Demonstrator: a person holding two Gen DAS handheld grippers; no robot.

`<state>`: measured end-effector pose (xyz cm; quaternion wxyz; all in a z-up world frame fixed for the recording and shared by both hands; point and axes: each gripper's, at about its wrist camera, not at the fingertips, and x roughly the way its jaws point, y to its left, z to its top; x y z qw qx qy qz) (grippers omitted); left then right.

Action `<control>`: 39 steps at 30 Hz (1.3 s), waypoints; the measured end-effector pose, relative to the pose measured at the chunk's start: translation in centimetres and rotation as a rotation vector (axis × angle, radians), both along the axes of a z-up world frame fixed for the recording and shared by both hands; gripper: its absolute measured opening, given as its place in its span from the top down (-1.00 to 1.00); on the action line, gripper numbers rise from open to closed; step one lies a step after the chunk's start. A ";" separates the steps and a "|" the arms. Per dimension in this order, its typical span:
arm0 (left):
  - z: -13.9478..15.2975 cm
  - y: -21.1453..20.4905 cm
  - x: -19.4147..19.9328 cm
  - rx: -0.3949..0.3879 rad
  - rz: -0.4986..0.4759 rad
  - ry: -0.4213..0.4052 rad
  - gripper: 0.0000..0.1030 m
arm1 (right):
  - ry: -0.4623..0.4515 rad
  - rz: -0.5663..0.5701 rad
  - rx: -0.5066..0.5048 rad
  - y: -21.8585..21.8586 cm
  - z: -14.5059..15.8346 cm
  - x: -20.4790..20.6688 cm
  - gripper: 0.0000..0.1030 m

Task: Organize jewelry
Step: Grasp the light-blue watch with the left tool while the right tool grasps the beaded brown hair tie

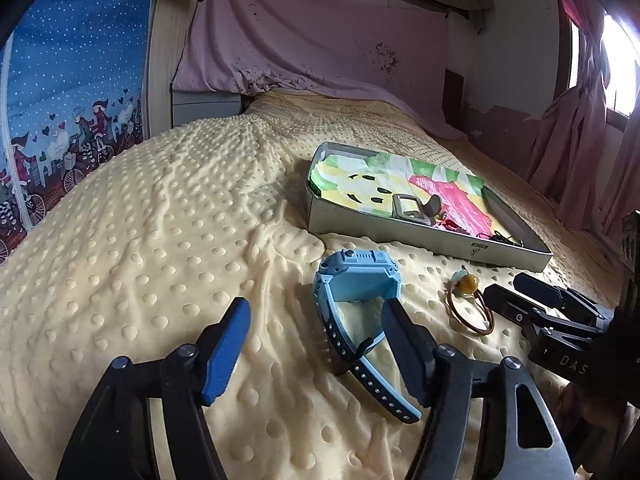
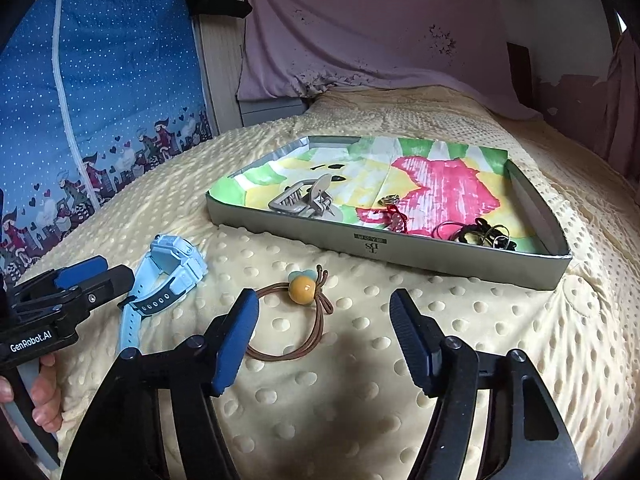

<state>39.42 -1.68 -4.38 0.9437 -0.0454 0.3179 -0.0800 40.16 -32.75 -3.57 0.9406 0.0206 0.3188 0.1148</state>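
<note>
A pale blue watch (image 1: 352, 292) with a chunky square plastic case and holed strap lies on the bed's dimpled cream blanket (image 1: 160, 240), beside a brown hair tie (image 2: 298, 312) with a glossy amber bead. Behind stands a shallow grey tray (image 2: 400, 246) lined with painted paper. Left hand-held gripper (image 1: 316, 344) and right hand-held gripper (image 2: 324, 336) both stand part-open, gripping nothing.

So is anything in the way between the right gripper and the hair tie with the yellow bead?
No, nothing visible. The hair tie lies on bare blanket just ahead of the open right gripper. The blue watch sits off to the side, and the tray is beyond it.
</note>
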 end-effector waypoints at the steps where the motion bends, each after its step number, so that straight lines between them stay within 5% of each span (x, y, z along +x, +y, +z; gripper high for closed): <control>1: -0.2 -0.1 0.3 0.001 -0.006 0.013 -0.10 | 0.011 0.005 0.000 0.0 -0.2 0.3 -0.19; 17: -1.4 -0.3 2.2 -0.062 -0.047 0.099 0.73 | 0.135 0.078 0.035 0.6 -2.6 3.8 0.03; 23: -1.5 -0.3 2.3 -0.065 -0.045 0.103 0.84 | 0.149 0.100 0.051 0.8 -2.7 4.7 0.22; 28: -1.3 -0.6 2.3 -0.058 -0.047 0.099 0.89 | 0.150 0.109 0.058 0.7 -2.9 4.8 0.57; 39: -0.6 -1.2 2.3 -0.057 -0.018 0.120 0.90 | 0.084 0.089 0.099 -0.2 -2.2 3.5 0.59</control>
